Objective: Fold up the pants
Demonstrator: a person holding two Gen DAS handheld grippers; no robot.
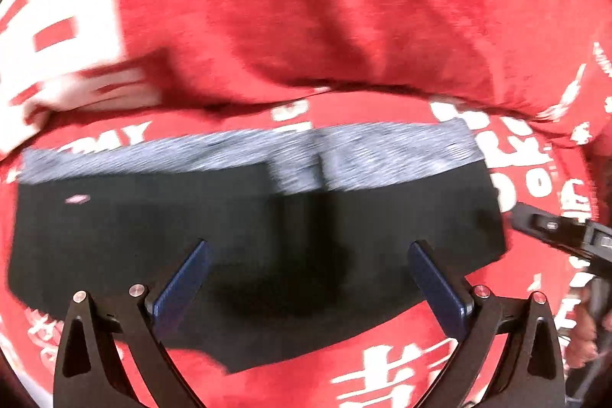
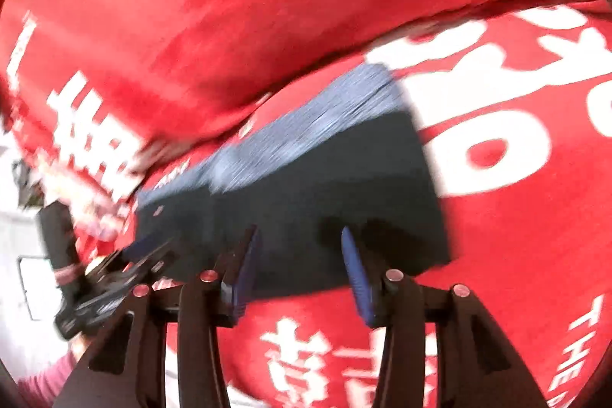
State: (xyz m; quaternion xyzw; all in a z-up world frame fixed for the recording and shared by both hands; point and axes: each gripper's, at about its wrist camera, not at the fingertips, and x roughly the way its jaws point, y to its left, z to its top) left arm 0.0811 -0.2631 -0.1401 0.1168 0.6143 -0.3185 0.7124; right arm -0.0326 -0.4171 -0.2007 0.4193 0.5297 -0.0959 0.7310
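Left gripper: black angular finger arms, round silver screw heads at the pivots, ribbed dark-blue pads. Right gripper: same black arms, silver screws, blue pads. Pink sleeve below-left of the left gripper in the right wrist view.

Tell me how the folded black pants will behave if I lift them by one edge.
The pants look like soft knit lying flat in layers, so they would likely droop and unfold. The grey waistband seems thicker and may hold shape better. On the red cloth they would probably drag, not slide.
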